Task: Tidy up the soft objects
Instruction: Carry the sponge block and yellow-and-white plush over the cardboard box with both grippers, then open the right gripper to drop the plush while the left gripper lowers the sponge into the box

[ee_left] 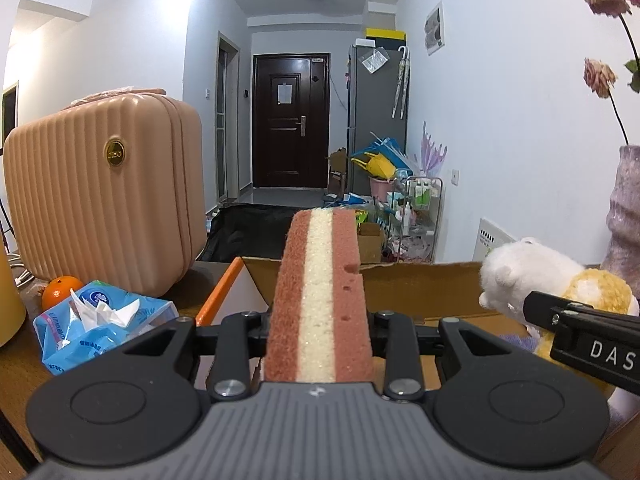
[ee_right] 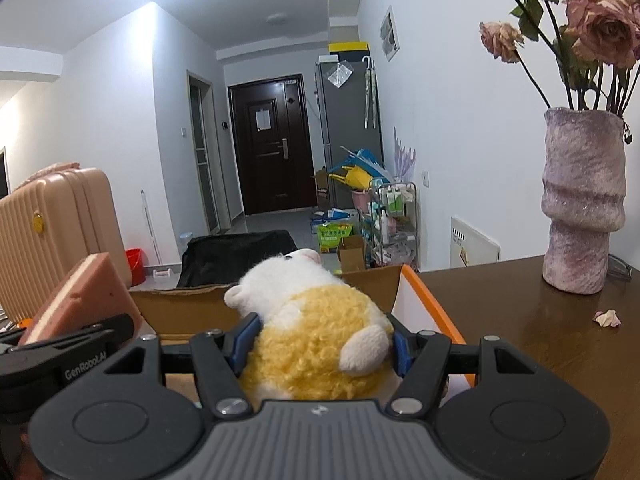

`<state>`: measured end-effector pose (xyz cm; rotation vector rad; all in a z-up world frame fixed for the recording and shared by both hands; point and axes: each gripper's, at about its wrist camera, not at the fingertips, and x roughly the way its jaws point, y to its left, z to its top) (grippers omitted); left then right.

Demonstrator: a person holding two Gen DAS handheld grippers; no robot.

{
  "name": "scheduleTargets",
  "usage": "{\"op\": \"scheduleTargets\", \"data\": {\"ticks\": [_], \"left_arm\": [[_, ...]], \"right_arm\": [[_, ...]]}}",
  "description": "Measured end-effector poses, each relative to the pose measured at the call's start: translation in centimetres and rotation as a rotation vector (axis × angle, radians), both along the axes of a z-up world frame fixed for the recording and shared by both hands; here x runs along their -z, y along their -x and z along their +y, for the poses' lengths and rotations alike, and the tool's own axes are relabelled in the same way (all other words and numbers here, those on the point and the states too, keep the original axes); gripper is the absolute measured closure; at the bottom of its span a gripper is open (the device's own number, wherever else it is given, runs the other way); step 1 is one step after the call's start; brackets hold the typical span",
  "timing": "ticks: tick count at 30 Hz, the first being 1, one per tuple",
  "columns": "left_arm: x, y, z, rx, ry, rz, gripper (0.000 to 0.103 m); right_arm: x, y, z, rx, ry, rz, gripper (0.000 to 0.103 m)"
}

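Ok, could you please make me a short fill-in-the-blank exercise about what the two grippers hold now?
1. The left gripper is shut on a striped ____.
2. The right gripper is shut on a yellow and white ____ toy.
3. Both things are held over an open cardboard box with an ____ edge.
4. The vase holds wilted ____.

Missing words: sponge; plush; orange; roses

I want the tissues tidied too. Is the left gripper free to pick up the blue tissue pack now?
Probably not: the left gripper is shut on the brown-and-cream sponge.
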<state>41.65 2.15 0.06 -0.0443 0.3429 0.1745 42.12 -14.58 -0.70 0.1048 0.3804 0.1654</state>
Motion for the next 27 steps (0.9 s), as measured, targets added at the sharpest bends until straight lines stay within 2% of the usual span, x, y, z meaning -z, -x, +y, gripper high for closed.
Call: {"op": "scheduleTargets", "data": {"ticks": [19, 20, 23, 25, 27], "left_arm": [[1.1, -0.6, 0.0, 0.013, -0.004, 0.035, 0.071], [1.1, -0.6, 0.0, 0.013, -0.005, 0.036, 0.069], [1.0, -0.5, -0.1, 0.013, -0.008, 0.033, 0.052], [1.0, -0.4, 0.0, 0.006, -0.006, 0.031, 0.045], [0.9, -0.3, 0.0, -0.006, -0.002, 0.025, 0.031]], "right_arm": [[1.4, -0.7, -0.1, 0.013, -0.001, 0.072, 0.038], [1.5, -0.7, -0.1, 0.012, 0.000, 0.075, 0.037], [1.5, -0.6, -0.2, 0.016, -0.006, 0.074, 0.036], [1.3, -0.9, -0.5, 0.024, -0.010, 0.068, 0.032], [1.3, -1.0, -0.7, 0.030, -0.014, 0.064, 0.026]]}}
